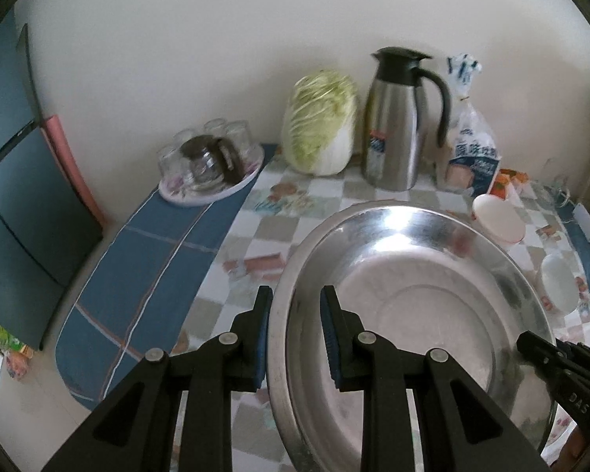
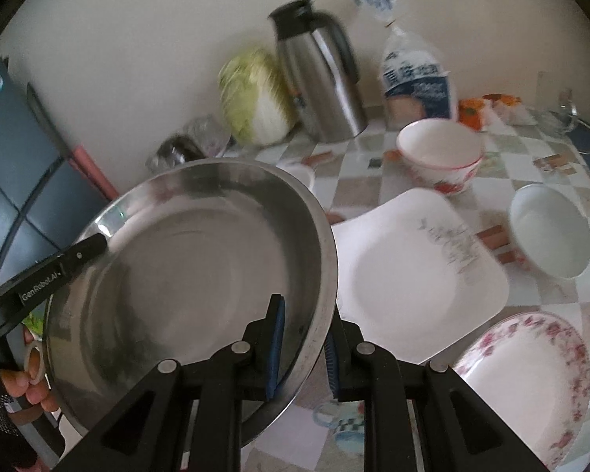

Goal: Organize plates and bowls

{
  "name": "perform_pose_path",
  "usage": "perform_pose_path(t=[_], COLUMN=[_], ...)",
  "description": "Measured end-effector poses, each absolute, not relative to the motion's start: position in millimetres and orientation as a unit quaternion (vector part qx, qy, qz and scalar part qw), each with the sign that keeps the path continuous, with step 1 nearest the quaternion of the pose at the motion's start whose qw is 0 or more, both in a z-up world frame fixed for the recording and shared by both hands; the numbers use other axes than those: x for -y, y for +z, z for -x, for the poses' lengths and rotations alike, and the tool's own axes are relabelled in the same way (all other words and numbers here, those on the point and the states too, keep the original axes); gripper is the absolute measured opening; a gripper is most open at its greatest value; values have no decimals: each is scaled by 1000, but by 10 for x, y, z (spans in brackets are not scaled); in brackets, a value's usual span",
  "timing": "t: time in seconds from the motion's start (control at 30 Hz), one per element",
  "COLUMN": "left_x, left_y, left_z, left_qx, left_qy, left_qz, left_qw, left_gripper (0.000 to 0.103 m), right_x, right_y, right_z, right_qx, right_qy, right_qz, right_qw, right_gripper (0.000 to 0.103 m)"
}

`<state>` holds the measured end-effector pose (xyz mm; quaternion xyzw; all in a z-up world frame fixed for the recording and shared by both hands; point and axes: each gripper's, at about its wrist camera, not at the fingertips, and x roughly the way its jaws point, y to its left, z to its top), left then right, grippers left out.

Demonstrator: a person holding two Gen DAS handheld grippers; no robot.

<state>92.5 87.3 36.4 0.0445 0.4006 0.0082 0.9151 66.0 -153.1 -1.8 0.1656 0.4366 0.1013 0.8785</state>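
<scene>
A large steel basin [image 1: 413,295] [image 2: 196,255] is held up, tilted, above the checked tablecloth by both grippers. My left gripper [image 1: 296,293] is shut on its left rim, one blue pad outside and one inside. My right gripper [image 2: 306,314] is shut on the opposite rim in the same way. Each gripper's tip shows in the other's view, the right gripper [image 1: 531,344] and the left gripper [image 2: 94,246]. On the table lie a square white plate [image 2: 413,283], a pink-flowered plate [image 2: 531,377], a red-patterned bowl [image 2: 438,149] [image 1: 499,216] and a plain white bowl [image 2: 546,232] [image 1: 558,283].
Along the wall stand a cabbage [image 1: 320,122], a steel thermos jug [image 1: 393,126] and a bag of bread [image 1: 472,157]. A tray of upturned glasses [image 1: 212,165] sits on the blue cloth at the left. A small white dish [image 2: 299,173] peeks out behind the basin.
</scene>
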Motion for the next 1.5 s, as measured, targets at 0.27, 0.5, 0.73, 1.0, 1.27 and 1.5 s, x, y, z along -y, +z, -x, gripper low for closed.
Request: perform_pose_path(t=[0.27,0.5,0.73,1.0,1.27,1.5], left_x=[-280,74,250,271,209,190], left_y=[416,225,-5,-285,-474,-556], left_z=[-1098,-1244,-1356,-1421,-1466,-1505], left_qx=[-398,-416,-433,-454,-468,-469], left_qy=[-34,-63,-86,-85,-88,-91], left_qz=[-36,-7,9,-1,12,15], left_qw=[916,907,897,887,879,878], left_gripper=[25,25,25,25,25,25], right_x=[2136,2500,2708,2681,2645,2591], right_y=[105,112,-59,-228,-424,-503], right_z=[-634,-625,-644,-672,-728,-770], right_qx=[-404,-399,-416,-441,-466,-473], right_qy=[55,9,-22,-39,-43,-51], right_qz=[-204,-202,-198,-187,-184,-168], right_qw=[890,894,887,877,864,864], right_gripper=[20,20,20,20,20,20])
